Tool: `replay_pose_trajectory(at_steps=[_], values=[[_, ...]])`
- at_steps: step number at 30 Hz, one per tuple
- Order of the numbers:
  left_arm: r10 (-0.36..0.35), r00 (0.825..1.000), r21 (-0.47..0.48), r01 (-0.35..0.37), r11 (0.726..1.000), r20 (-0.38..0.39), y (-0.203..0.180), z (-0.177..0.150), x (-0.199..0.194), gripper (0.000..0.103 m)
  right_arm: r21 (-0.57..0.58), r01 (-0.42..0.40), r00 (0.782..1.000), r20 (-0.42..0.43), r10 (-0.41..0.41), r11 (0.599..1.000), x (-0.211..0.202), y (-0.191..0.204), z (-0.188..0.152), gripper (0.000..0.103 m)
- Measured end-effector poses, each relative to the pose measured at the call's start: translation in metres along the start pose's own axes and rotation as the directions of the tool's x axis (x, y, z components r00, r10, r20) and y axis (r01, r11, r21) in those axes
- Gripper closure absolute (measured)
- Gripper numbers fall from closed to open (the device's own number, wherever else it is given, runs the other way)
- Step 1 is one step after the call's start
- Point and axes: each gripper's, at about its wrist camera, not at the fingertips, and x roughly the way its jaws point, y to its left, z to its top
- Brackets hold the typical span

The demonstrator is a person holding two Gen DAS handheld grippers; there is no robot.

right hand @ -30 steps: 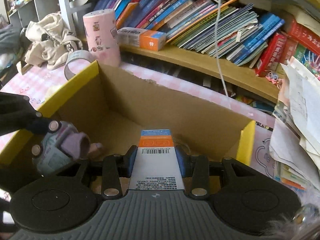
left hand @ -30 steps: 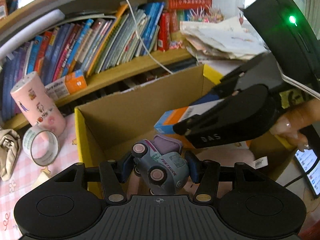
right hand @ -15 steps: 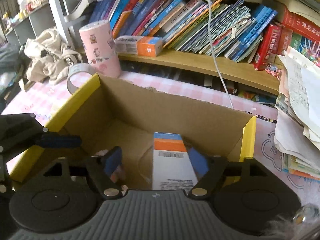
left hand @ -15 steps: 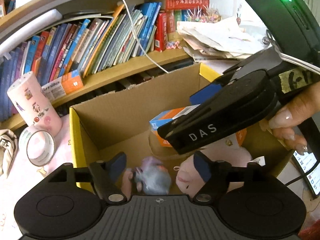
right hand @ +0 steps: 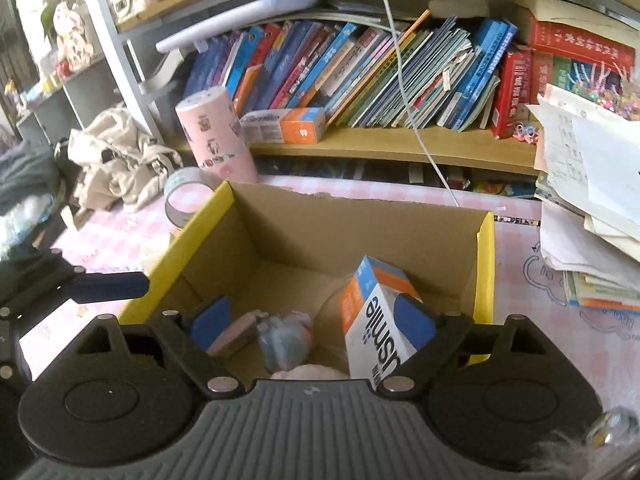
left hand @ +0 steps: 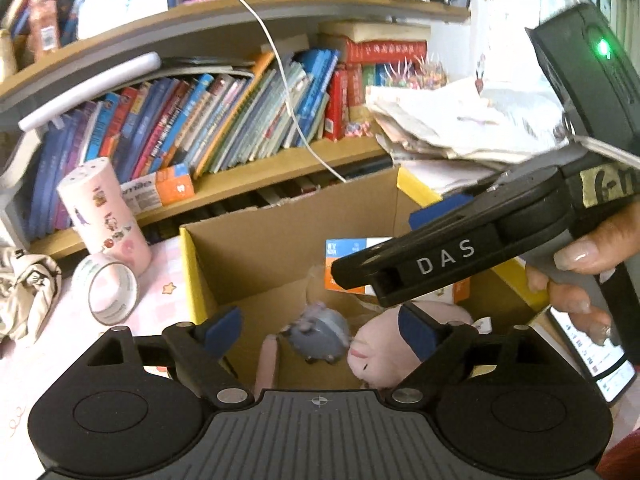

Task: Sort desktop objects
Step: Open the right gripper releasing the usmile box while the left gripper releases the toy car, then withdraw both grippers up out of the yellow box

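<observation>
Both your grippers, left gripper [left hand: 320, 332] and right gripper [right hand: 312, 320], have just been opening and grip nothing; toy truck [left hand: 320, 332] and toothpaste box [right hand: 376, 320] lie in the cardboard box [right hand: 360, 220], the toothpaste box at the truck's 3 o'clock.

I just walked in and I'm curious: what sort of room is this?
Probably a child's study or bedroom desk: a shelf crammed with books, a pink checked tablecloth, and toys in a box.

Pink-checked table [right hand: 120, 240] with cardboard box [right hand: 360, 228], tape roll [left hand: 112, 294]
</observation>
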Motion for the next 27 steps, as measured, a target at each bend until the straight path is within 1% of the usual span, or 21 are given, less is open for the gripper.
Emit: replay_pose_trajectory(at_steps=[2, 4, 9, 14, 15, 16, 19, 23, 27], values=[[0.007, 1.000, -0.022, -0.007, 1.000, 0.023, 0.002, -0.002, -0.010, 0.014, 0.021, 0.001, 1.000, 0.014, -0.001, 1.000, -0.006, 0.002, -0.002, 0.013], [0.019, 0.999, -0.048, -0.017, 0.999, 0.041, 0.005, -0.004, -0.020, 0.014, 0.042, 0.002, 1.000, 0.026, -0.003, 0.999, -0.013, 0.004, -0.004, 0.009], [0.068, 0.994, -0.101, -0.060, 0.993, 0.081, 0.014, -0.012, -0.044, 0.014, 0.063, 0.004, 0.999, 0.052, -0.008, 0.998, -0.030, 0.014, -0.011, 0.007], [0.123, 0.986, -0.165, -0.104, 0.981, 0.113, 0.026, -0.023, -0.063, 0.013, 0.008, 0.004, 0.998, 0.070, -0.005, 1.000, -0.047, 0.032, -0.022, 0.004], [0.134, 0.984, -0.176, -0.113, 0.978, 0.114, 0.028, -0.026, -0.066, 0.011, -0.006, 0.009, 0.997, 0.072, -0.009, 1.000, -0.049, 0.036, -0.025, 0.004], [0.148, 0.983, -0.185, -0.126, 0.975, 0.108, 0.030, -0.029, -0.067, 0.008, -0.020, 0.015, 0.997, 0.074, -0.013, 1.000, -0.051, 0.039, -0.028, 0.003], [0.188, 0.980, -0.202, -0.170, 0.965, 0.072, 0.032, -0.038, -0.068, 0.008, -0.048, 0.032, 0.997, 0.073, -0.029, 0.998, -0.055, 0.046, -0.038, 0.003], [0.219, 0.976, -0.219, -0.210, 0.953, 0.019, 0.037, -0.050, -0.066, 0.007, -0.048, 0.037, 0.998, 0.050, -0.035, 0.998, -0.054, 0.051, -0.049, 0.002], [0.248, 0.969, -0.245, -0.244, 0.938, -0.013, 0.041, -0.060, -0.067, 0.007, -0.058, 0.051, 0.998, 0.033, -0.049, 0.997, -0.052, 0.056, -0.060, 0.002]])
